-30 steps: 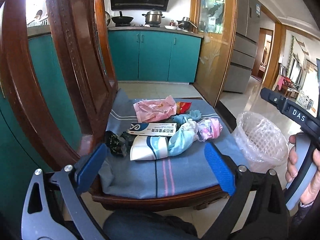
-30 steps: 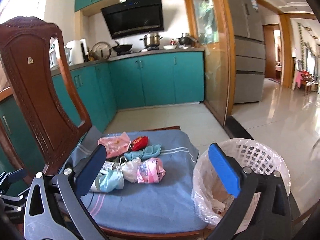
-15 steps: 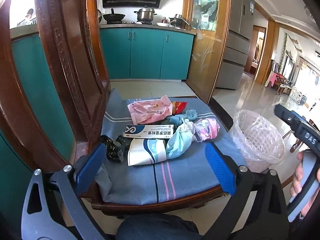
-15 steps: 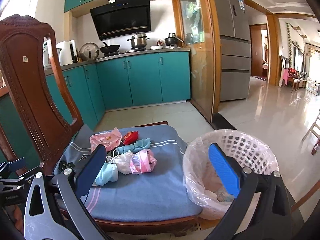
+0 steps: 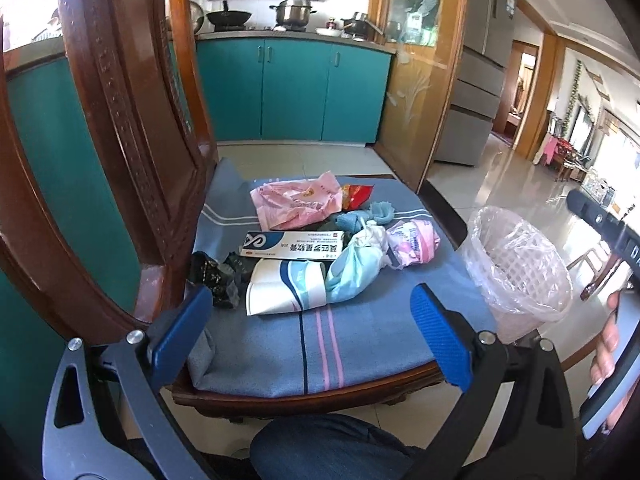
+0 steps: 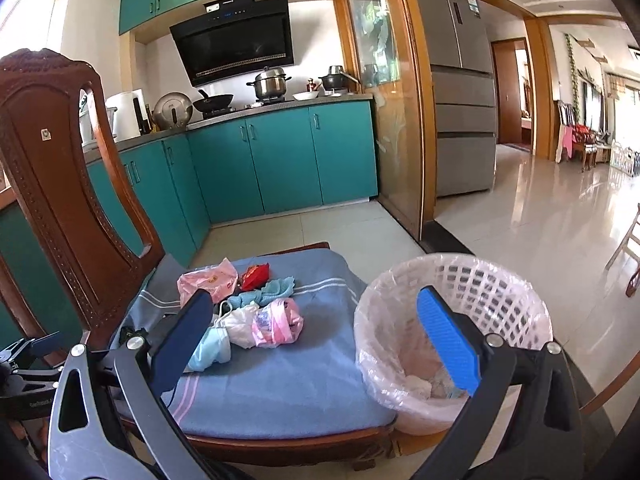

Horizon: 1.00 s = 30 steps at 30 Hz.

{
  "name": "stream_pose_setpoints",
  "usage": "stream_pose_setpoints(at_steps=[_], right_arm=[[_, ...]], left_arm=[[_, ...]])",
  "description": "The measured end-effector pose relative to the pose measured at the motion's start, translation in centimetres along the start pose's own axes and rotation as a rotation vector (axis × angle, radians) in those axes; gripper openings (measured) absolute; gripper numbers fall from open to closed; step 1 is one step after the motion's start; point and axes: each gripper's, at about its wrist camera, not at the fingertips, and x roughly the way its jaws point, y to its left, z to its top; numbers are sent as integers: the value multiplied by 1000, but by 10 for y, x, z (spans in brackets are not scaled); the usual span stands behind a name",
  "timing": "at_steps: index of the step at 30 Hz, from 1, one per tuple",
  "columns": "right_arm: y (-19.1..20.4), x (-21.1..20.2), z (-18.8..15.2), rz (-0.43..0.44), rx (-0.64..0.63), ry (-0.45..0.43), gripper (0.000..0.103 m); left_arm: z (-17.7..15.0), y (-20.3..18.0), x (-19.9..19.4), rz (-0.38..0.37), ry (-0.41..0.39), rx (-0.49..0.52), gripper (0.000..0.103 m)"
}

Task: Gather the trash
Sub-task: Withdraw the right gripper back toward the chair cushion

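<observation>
Trash lies piled on a blue cushion (image 5: 352, 344) on a wooden chair: a pink wrapper (image 5: 296, 204), a red packet (image 5: 356, 194), a long white box (image 5: 294, 246), a white and blue carton (image 5: 284, 286), a light blue bag (image 5: 354, 268), a pink and white bag (image 5: 414, 242) and a dark crumpled wrapper (image 5: 212, 276). A lined white basket (image 6: 452, 332) stands right of the chair with some scraps inside. My left gripper (image 5: 310, 328) hovers open in front of the pile. My right gripper (image 6: 316, 340) is open, spanning pile and basket, holding nothing.
The carved chair back (image 6: 52, 184) rises at the left. Teal kitchen cabinets (image 6: 280, 160) and a grey fridge (image 6: 460, 92) stand behind. Glossy tiled floor (image 6: 540, 216) stretches to the right. A person's knee (image 5: 328, 448) shows below the chair's front edge.
Both grippers have drifted slightly; the left view has dropped and pulled back a little, and the right view has shifted so the basket sits more centrally. Nothing was picked up.
</observation>
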Motion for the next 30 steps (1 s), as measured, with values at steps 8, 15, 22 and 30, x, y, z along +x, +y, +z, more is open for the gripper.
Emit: stream_pose_setpoints(at_steps=[8, 15, 22, 30], right_arm=[[6, 22, 17, 79, -63, -8, 100], [10, 53, 27, 154, -73, 29, 100], [31, 70, 26, 248, -131, 70, 100], [23, 73, 18, 233, -155, 97, 100]], left_arm=[[1, 8, 6, 60, 0, -82, 99], [1, 8, 9, 122, 7, -89, 99], [0, 14, 8, 168, 1, -113, 99], [-1, 9, 17, 174, 20, -117, 99]])
